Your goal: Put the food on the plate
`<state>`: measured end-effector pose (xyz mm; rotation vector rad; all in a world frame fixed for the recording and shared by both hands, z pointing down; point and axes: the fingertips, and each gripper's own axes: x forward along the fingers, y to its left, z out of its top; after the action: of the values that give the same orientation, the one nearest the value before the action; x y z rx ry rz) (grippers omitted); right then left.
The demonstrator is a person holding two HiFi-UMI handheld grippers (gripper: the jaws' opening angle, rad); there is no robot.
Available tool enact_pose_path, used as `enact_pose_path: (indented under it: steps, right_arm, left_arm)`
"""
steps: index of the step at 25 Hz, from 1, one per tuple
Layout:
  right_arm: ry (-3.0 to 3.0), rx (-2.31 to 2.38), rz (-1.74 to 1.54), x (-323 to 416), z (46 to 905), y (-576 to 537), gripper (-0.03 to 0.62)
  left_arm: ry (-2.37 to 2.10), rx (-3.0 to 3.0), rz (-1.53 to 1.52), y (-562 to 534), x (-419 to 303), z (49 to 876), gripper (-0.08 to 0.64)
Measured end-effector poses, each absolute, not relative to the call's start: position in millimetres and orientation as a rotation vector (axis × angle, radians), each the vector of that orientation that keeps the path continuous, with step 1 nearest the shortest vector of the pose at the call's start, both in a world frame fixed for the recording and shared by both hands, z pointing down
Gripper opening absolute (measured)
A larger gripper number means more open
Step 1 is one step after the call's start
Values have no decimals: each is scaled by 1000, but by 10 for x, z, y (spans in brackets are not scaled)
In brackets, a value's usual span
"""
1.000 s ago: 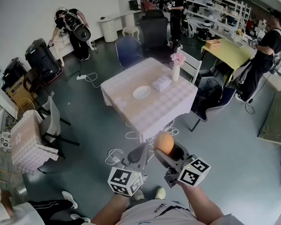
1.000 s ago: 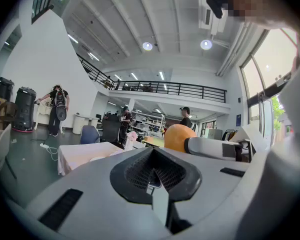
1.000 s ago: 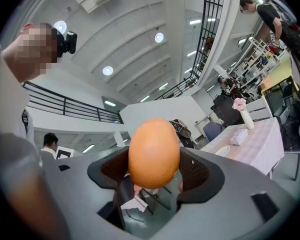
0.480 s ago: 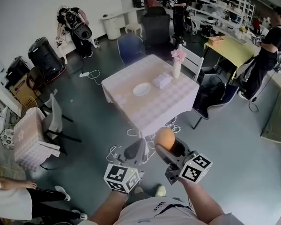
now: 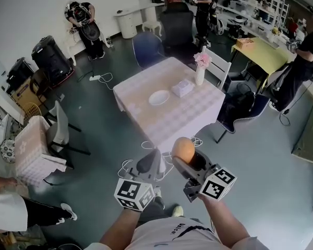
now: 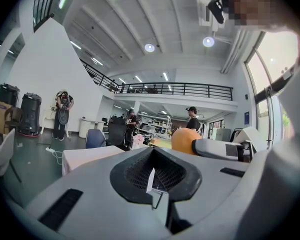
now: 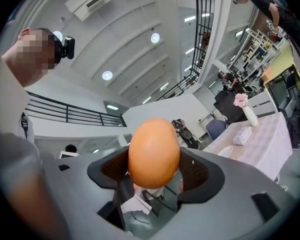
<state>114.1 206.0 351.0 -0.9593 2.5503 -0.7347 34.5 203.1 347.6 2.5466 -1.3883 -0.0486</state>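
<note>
The table [image 5: 173,120] stands far ahead, the plate [image 5: 158,97] near its middle, well apart from both grippers. The right gripper [image 7: 154,173] clamps the smooth orange food [image 5: 182,149] by its lower part only. The left gripper [image 6: 155,173] is closed on nothing. On the way over, a jolt or slackened squeeze could likely let the food slip to the floor [image 5: 109,139].

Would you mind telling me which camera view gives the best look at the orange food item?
The right gripper view: the orange food item fills the centre, clamped in the right gripper. The head view shows it small from above; the left gripper view shows only part, behind a jaw.
</note>
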Motion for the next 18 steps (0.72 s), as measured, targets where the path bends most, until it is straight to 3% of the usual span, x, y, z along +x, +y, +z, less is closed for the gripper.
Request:
enact_pose_path:
  steps: [18]
  right_arm:
    - [2551, -1150, -749, 417, 3901, 197, 322]
  left_arm:
    - [-1269, 2601, -8, 119, -274, 3888, 6]
